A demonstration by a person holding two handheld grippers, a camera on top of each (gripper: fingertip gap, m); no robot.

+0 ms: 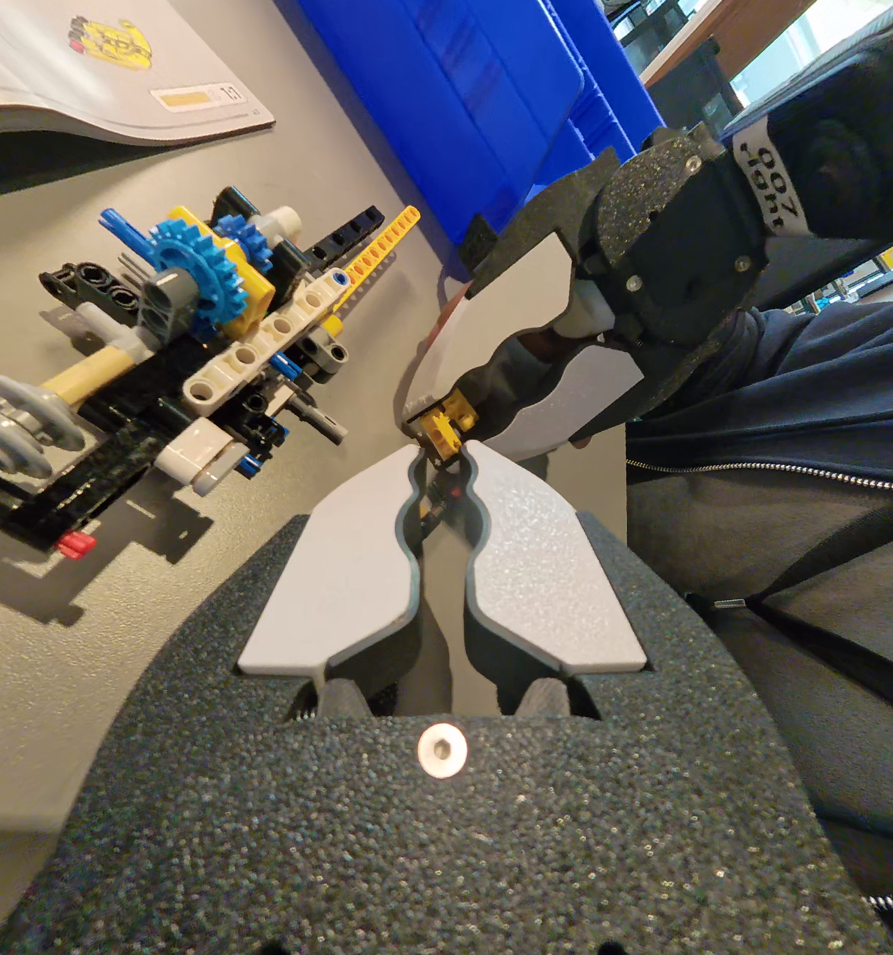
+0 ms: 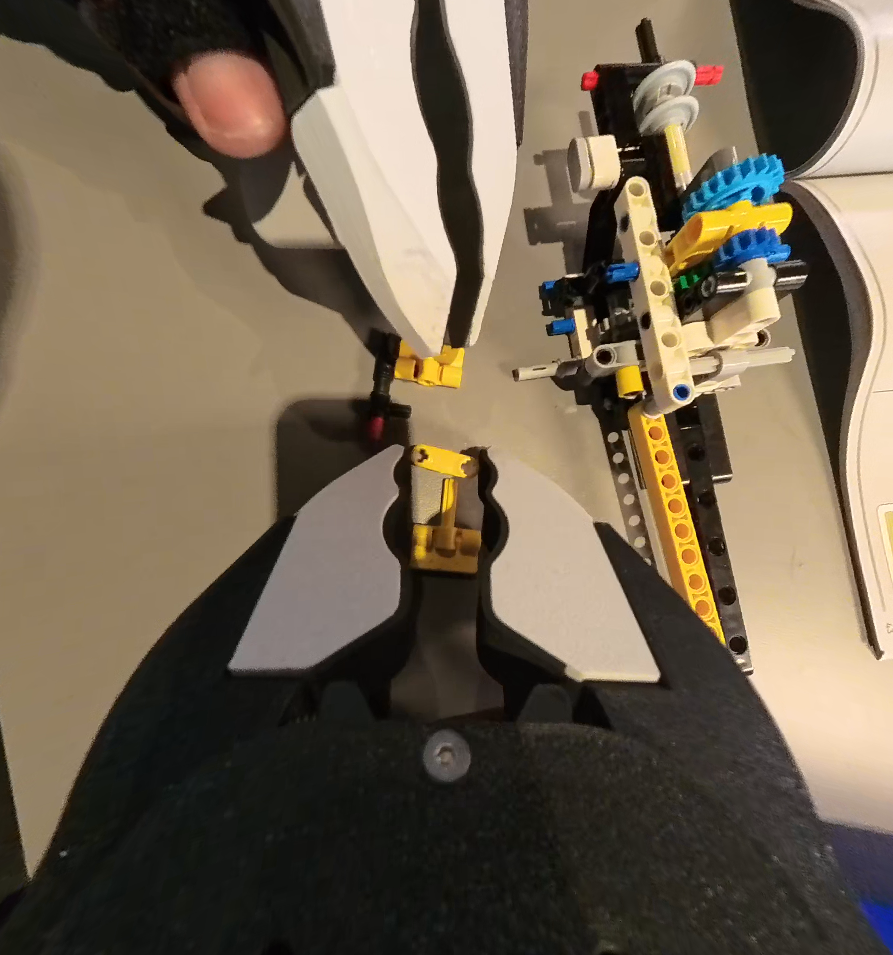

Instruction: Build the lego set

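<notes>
Main build: the model (image 1: pixel 176 330) lies on the table (image 1: pixel 331 170), already well on, with blue gears (image 1: pixel 196 279), a white beam (image 1: pixel 269 330), a yellow beam (image 2: pixel 677 522), black beams and grey wheels (image 1: pixel 15 424) fitted. Neither gripper touches it.
Left gripper (image 1: pixel 442 455): jaws almost together, pinching a small sub-part. From the right wrist view this is a yellow connector (image 2: pixel 429 368) with black pins (image 2: pixel 382 382) hanging off it, one tipped red.
Right gripper (image 2: pixel 444 457): jaws narrowly parted and closed on a yellow piece (image 2: pixel 442 509), a short bar at the tips with a block farther back between the fingers.
Relation: the two yellow parts face each other tip to tip, near but apart, over bare table just beside the model.
Step in hand: probably joining the two small parts into one sub-assembly before it goes on the model.
Booklet (image 1: pixel 98 67): open on the table beyond the model, showing a yellow vehicle drawing.
Bin (image 1: pixel 486 103): blue, behind the right gripper; contents not visible.
Done: chassis and gear train, as far as seen.
Left: mate the small parts, mount them, then much bodywork, judging by the bare frame.
</notes>
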